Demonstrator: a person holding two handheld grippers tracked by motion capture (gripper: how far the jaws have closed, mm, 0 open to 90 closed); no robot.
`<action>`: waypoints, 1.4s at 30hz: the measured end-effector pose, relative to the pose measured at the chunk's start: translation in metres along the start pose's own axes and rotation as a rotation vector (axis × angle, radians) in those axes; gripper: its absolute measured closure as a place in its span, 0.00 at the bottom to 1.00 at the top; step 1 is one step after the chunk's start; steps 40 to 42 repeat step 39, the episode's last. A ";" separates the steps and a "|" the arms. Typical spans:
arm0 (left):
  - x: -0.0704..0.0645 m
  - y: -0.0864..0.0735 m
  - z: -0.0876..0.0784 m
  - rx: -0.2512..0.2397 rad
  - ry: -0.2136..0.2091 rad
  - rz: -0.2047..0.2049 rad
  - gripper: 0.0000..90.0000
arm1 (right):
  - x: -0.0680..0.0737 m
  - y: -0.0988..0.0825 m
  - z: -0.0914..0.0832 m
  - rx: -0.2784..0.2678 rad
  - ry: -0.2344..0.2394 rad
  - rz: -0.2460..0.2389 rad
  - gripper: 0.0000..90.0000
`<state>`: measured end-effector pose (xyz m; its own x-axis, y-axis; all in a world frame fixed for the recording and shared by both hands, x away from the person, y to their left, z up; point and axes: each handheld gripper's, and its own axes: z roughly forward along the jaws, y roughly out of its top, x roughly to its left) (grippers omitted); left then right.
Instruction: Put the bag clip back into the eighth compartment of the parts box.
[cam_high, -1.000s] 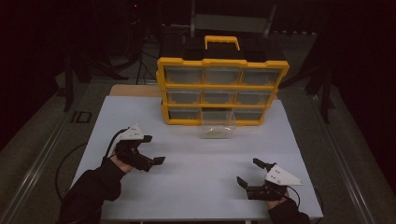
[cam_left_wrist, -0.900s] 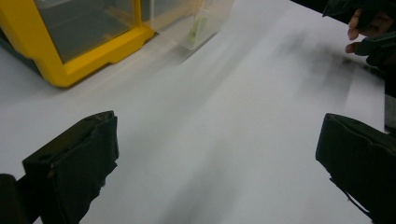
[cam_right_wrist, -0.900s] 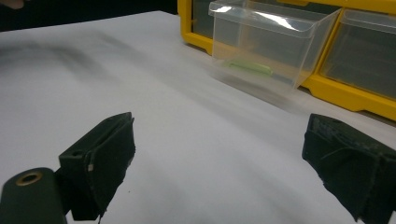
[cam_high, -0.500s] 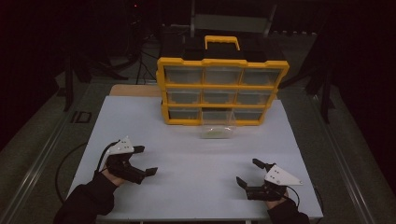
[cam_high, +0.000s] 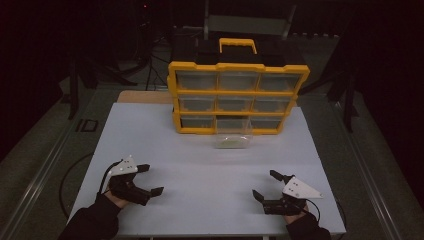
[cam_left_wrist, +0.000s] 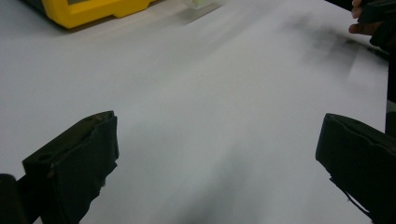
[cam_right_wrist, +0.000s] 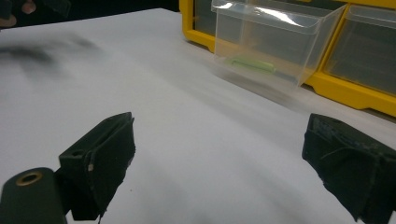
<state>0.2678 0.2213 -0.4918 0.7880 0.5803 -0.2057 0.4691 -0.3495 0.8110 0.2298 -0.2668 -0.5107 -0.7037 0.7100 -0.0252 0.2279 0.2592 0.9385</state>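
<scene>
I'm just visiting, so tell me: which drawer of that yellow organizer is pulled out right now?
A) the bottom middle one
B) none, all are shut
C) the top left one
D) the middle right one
A: in the high view the clear drawer juts forward from the middle of the bottom row of the yellow organizer, while the other drawers sit flush; the right gripper view shows something green lying inside it.

I saw bare white table (cam_high: 210, 170) between both spread-jawed grippers, yellow drawer cabinet (cam_high: 238, 95) blocking the far edge, one clear drawer (cam_high: 233, 133) pulled out, jutting forward
</scene>
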 end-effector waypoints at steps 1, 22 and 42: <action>-0.001 -0.003 -0.001 -0.013 0.023 0.012 0.00 | 0.000 0.000 0.000 -0.001 -0.001 -0.002 0.10; -0.004 -0.025 0.005 -0.098 0.120 -0.004 0.00 | 0.000 0.000 0.000 -0.001 0.007 -0.009 0.10; 0.000 -0.029 0.006 -0.101 0.084 -0.033 0.00 | -0.001 -0.001 0.001 0.005 0.008 -0.004 0.10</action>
